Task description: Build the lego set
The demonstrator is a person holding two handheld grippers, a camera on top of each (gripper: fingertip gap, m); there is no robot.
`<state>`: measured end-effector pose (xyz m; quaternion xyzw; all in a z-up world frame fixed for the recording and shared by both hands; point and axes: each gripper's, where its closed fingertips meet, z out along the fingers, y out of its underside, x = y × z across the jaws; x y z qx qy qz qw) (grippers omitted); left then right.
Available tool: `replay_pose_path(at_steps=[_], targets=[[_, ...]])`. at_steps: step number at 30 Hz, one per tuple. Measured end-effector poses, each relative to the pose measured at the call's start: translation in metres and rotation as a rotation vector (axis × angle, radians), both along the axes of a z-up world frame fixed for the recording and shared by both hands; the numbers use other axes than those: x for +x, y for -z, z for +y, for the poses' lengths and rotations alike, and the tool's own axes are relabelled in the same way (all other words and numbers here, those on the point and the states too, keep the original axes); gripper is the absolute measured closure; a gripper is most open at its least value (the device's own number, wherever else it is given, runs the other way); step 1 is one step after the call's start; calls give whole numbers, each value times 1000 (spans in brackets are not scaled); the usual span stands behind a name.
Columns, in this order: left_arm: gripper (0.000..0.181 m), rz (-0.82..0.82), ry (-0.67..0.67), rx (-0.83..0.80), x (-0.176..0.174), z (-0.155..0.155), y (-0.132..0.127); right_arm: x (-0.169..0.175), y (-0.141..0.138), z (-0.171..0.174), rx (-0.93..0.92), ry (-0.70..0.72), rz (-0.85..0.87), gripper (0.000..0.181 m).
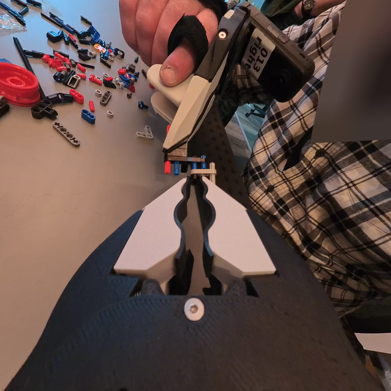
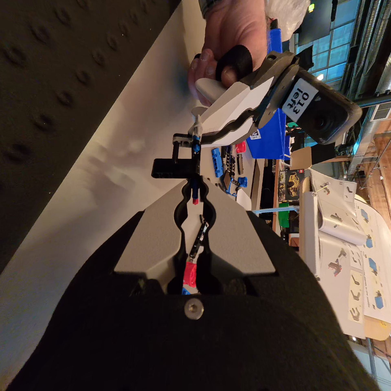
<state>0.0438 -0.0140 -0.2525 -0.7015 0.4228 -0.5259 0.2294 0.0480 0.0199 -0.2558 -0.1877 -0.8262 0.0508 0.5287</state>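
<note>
Both grippers hold one small lego assembly in the air between them. In the left wrist view my left gripper (image 1: 194, 179) is shut on the assembly's light grey piece (image 1: 204, 171). My right gripper (image 1: 176, 155) comes down from above, shut on a black beam with blue pins (image 1: 176, 168) and a red pin (image 1: 167, 167) sticking out. In the right wrist view my right gripper (image 2: 194, 183) is shut on the pin end of the black assembly (image 2: 167, 169). My left gripper (image 2: 197, 132) grips the grey piece (image 2: 182, 142) at its far end.
Several loose red, blue, black and grey parts lie on the tan table (image 1: 63, 201), with a red wheel (image 1: 17, 84) at the left. An open instruction booklet (image 2: 338, 243), a blue bin (image 2: 268, 131) and a blue beam (image 2: 216, 161) lie beyond. A plaid sleeve (image 1: 317, 211) is at the right. My two grippers' fingertips are within a few centimetres of each other.
</note>
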Motion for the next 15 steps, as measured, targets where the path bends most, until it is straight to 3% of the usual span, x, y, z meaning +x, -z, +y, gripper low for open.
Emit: replay_pose_path(at_steps=[15], targets=[[176, 195, 5, 0, 3, -2, 38, 4, 43, 0, -7, 0, -154, 171]])
